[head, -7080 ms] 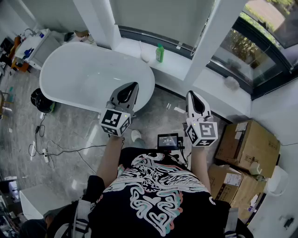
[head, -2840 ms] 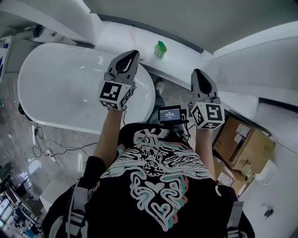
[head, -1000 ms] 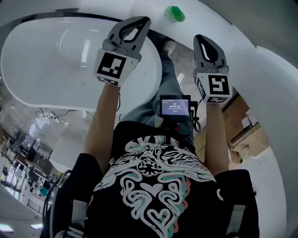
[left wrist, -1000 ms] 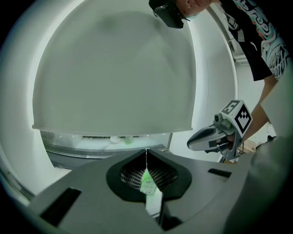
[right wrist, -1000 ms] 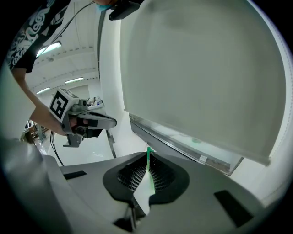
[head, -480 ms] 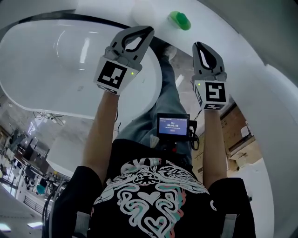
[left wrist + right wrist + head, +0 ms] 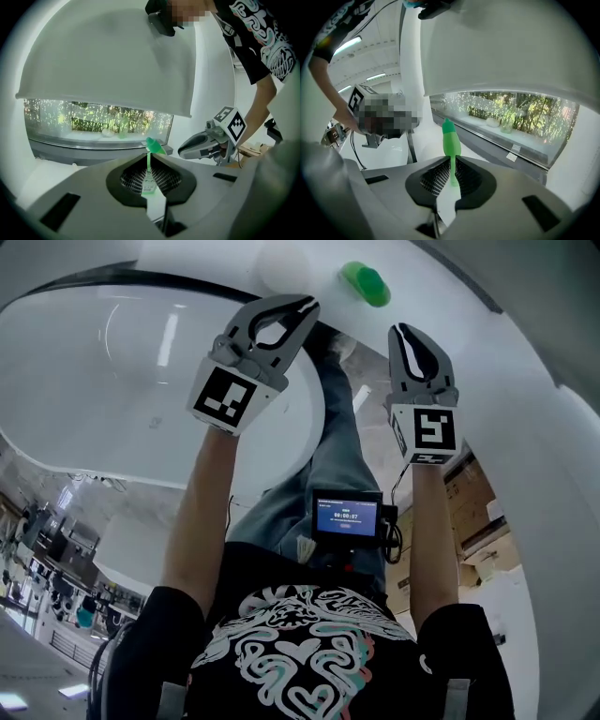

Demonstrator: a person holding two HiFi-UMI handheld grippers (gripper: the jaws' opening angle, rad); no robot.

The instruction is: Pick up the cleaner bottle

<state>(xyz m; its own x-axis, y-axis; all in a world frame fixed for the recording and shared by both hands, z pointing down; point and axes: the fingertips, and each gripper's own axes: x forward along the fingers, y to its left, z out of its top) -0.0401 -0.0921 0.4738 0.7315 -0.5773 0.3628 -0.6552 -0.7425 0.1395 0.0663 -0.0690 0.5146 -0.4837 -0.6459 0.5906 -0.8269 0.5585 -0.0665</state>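
From the head view, one green cleaner bottle stands on the white window ledge. One round white thing sits near it on the same ledge. There are two grippers. The left gripper is over the rim of the one big white bathtub. The right gripper is closer to the bottle but does not touch it. One small screen hangs at the person's waist, above a leg in blue jeans. Brown boxes lie low on the right.

In the left gripper view, the left gripper has its jaws pressed together with nothing in them. The bottle shows past the tips, by the window, and the right gripper is beside it.

In the right gripper view, the right gripper has its jaws pressed together too, holding nothing. The bottle stands upright just past them.
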